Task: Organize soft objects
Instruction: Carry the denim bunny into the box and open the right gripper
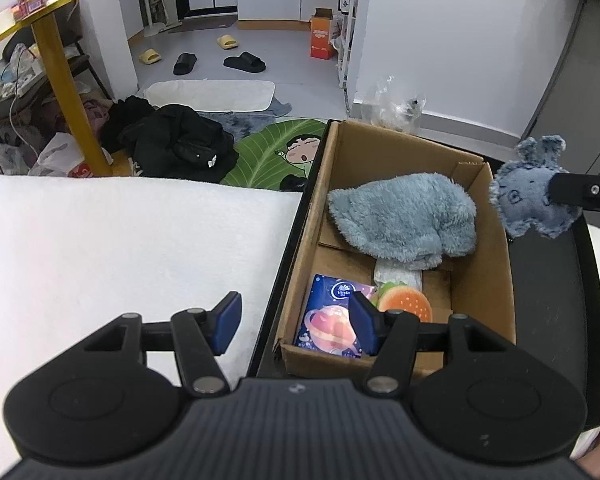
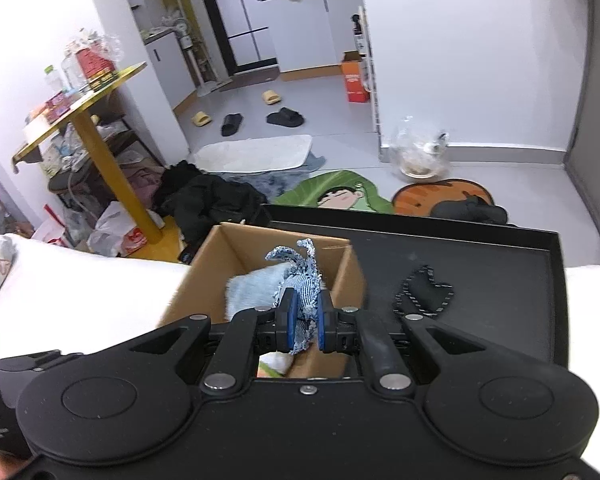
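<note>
Right hand-held gripper (image 2: 305, 322) pinches the denim plush toy (image 1: 534, 196) above the cardboard box's (image 1: 496, 280) right wall; left hand-held gripper (image 1: 296, 322) hangs spread. Next: carry inward, release beside the fluffy blue cloth (image 1: 404, 220).

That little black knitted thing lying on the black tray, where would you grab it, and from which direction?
The black knitted piece lies flat on the black tray, right of the cardboard box, so I would come straight down from above. Pinch across its narrower near end, where the fingers can likely span it. The left gripper is open and free; the right gripper holds the denim toy.
</note>
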Motion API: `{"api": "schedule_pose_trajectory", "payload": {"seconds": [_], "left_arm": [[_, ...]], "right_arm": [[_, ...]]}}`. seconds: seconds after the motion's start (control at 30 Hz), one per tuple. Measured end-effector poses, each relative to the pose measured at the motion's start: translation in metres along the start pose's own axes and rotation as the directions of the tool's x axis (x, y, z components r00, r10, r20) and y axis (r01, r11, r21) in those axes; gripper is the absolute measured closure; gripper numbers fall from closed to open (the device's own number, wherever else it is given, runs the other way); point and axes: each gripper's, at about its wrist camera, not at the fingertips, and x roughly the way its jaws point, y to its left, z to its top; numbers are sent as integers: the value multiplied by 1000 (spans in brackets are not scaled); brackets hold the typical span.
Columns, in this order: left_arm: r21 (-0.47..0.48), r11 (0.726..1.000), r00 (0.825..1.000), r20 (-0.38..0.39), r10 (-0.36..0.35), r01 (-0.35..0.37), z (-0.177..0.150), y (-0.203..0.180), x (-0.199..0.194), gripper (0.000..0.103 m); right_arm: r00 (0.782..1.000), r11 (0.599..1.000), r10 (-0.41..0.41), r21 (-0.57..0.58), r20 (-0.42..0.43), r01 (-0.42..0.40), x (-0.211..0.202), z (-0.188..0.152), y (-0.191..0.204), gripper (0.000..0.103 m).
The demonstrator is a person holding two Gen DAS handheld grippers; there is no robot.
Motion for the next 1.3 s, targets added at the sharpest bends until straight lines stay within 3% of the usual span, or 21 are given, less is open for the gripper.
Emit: {"api": "schedule_pose_trajectory", "payload": {"seconds": [0.53, 0.6, 0.77, 0.87, 1.07, 1.3], "left_arm": [[-57, 996, 998, -19, -63, 62, 1, 16, 8, 52], [-61, 996, 998, -18, -68, 67, 1, 17, 9, 56], [-76, 994, 997, -24, -79, 77, 0, 21, 12, 85], [-79, 993, 996, -24, -86, 83, 0, 21, 13, 93], [-90, 992, 995, -22, -93, 91, 0, 24, 13, 93], [-104, 990, 995, -17, -94, 91, 0, 25, 13, 93]], "right_arm": [[997, 998, 57, -31, -57, -58, 29, 3, 44, 93], [996, 998, 58, -37, -65, -60, 32, 2, 48, 93], [994, 997, 66, -45, -82, -70, 40, 2, 58, 92], [994, 996, 70, -45, -89, -74, 45, 2, 63, 92], [992, 995, 86, -42, -89, -90, 51, 4, 72, 92], [993, 997, 69, -24, -97, -71, 55, 1, 68, 83]]}}
